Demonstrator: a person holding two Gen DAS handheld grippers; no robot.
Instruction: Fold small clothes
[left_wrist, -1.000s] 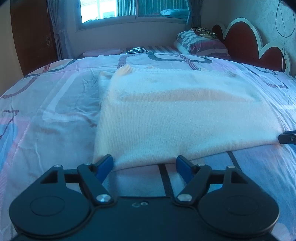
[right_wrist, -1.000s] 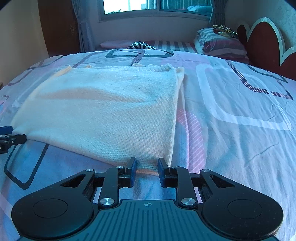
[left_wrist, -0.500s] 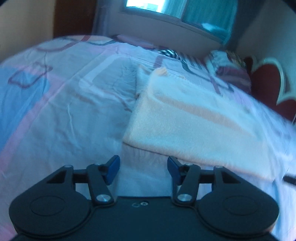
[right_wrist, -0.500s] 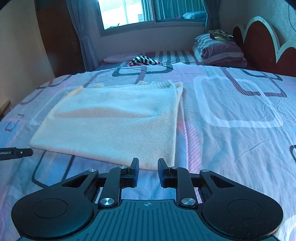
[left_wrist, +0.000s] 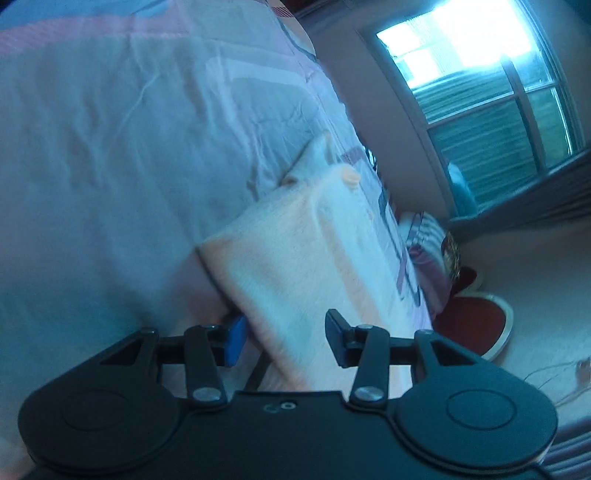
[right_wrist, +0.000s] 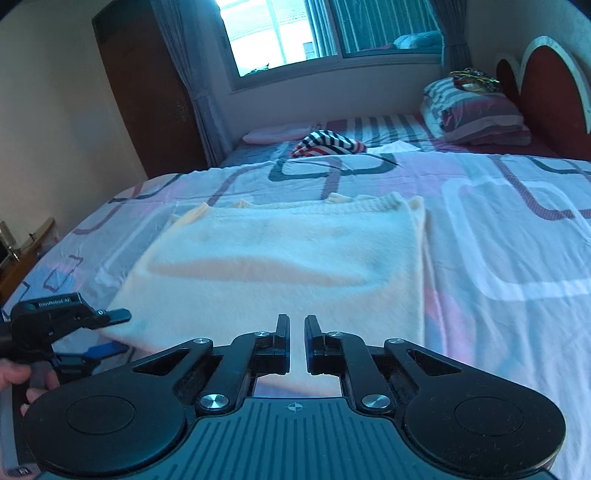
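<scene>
A cream knitted sweater (right_wrist: 280, 266) lies flat, folded into a rectangle, on the patterned bed sheet (right_wrist: 498, 240). My left gripper (left_wrist: 284, 339) is rolled onto its side at the sweater's (left_wrist: 295, 258) near left corner. Its jaws are closing, with the corner between them but not pinched. The right wrist view shows that left gripper (right_wrist: 118, 331) with one finger above the corner and the blue one under it. My right gripper (right_wrist: 297, 332) hovers over the sweater's near edge. Its jaws are closing to a narrow gap with nothing between them.
A person's hand (right_wrist: 14, 376) holds the left gripper's handle. A striped cloth (right_wrist: 328, 144) and pillows (right_wrist: 472, 114) lie at the far end by the red headboard (right_wrist: 546, 92). A dark wardrobe (right_wrist: 147, 92) stands at the far left, beside the window.
The left gripper rolled sharply onto its side and slid to the sweater's near left corner, its jaws narrowing around it. The right gripper rose and drew back, its jaws narrowing.
</scene>
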